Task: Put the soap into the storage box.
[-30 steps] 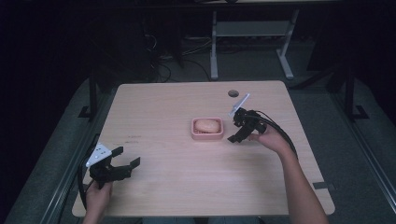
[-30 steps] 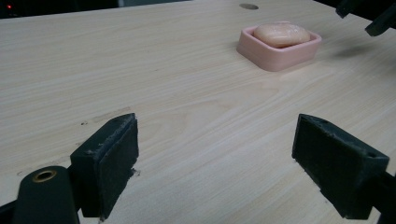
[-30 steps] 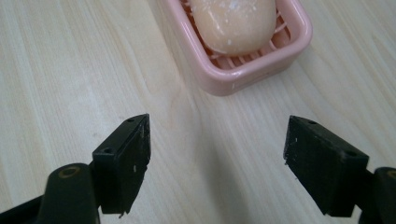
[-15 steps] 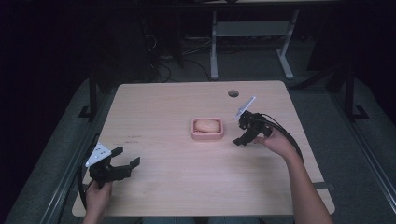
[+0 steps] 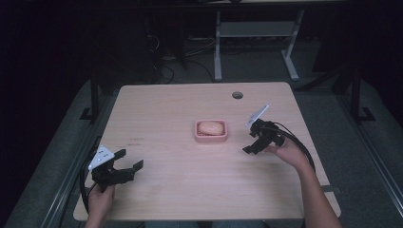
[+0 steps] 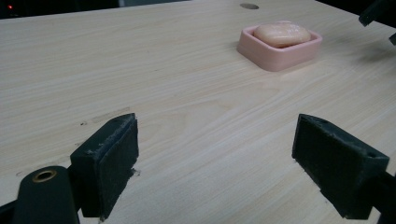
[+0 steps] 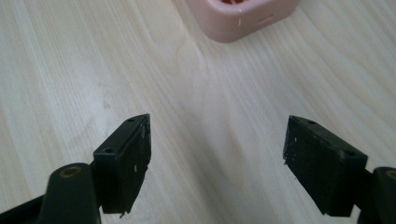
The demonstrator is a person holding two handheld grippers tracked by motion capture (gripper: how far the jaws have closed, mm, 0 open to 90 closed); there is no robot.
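I've got the wood table [image 5: 190, 190] w/ the pink soap dish [image 5: 211, 131] near its middle, peach soap [image 5: 211, 127] lying in it. My right gripper [image 5: 250, 145] sits just right of the dish, jaws spread, nothing btwn them. Left gripper [image 5: 128, 165] is well apart at the near-left corner, jaws spread wide, also empty.
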